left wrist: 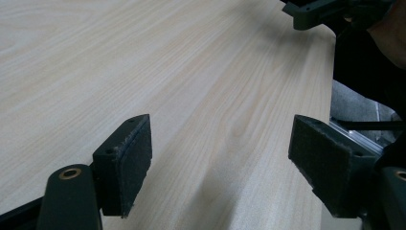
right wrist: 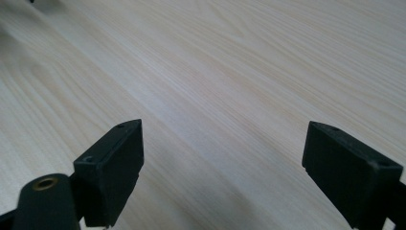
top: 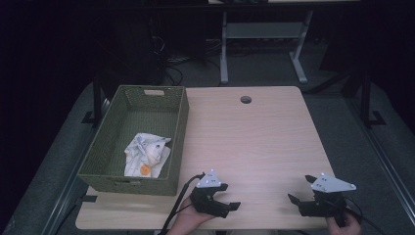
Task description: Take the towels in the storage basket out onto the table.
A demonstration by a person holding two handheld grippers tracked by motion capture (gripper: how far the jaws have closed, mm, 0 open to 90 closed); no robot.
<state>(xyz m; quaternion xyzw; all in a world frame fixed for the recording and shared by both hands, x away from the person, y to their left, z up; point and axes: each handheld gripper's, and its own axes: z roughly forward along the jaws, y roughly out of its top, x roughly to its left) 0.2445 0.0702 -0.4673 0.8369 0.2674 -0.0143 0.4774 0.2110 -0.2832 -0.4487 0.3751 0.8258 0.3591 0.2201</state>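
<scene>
High view: a green woven basket [top: 105,161] sits at the worktop's [top: 254,137] left edge, crumpled white cloth [top: 147,154] lying inside near its front wall. Near the front edge, right of the basket, the left gripper [top: 230,208] hovers with jaws wide and empty. Toward the front right corner, the right gripper [top: 299,190] likewise gapes, holding nothing.

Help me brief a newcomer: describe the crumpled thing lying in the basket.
On the wooden table, at its left edge, stands a green woven basket. At its near end lies a crumpled white cloth, the basket's sole content, with a small orange spot at its near edge.
</scene>
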